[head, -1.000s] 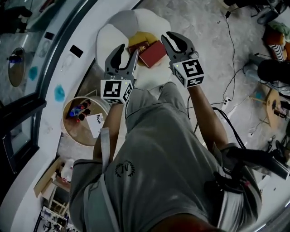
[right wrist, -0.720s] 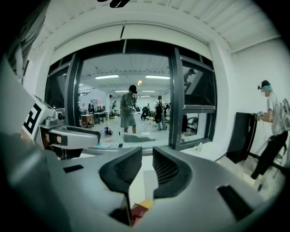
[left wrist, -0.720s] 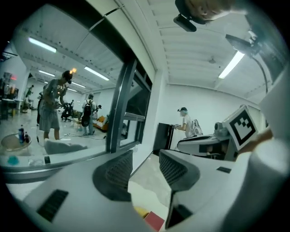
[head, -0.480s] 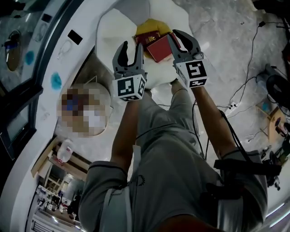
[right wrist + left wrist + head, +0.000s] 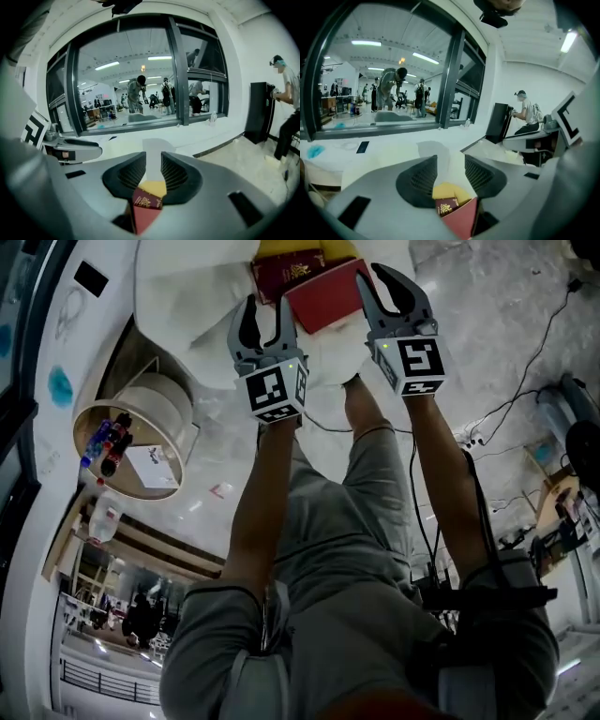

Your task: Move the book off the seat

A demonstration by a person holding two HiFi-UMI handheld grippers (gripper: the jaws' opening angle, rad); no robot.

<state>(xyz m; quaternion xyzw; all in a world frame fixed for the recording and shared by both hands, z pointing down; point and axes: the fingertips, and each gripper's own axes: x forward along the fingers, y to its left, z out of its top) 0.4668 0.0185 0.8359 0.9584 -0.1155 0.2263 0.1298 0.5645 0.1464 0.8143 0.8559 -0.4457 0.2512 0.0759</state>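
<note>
Books lie on the white seat, at the top of the head view. There are two: a red book overlaps the edge of a dark book with a gold emblem. Both rest on one yellow thing, perhaps a third book or a pad; I cannot tell which. The task names one book, and the red one on top looks the likeliest.

It looks like a thin, stiff hardback: light, not fragile, with a smooth cover that may slide under a weak pinch. Its near edge appears to overhang the yellow thing, so that free edge or corner is the place to take it, pinching across the thickness. Lifting it could drag the dark book along.

Two tools hover just short of the books. The left tool has its jaws well spread and holds nothing; the books show through the gap. The right tool has its jaws closer together but still parted, also empty, just beside the red book's right edge.

Lower left stands one round surface with bottles on it, too small to count.
</note>
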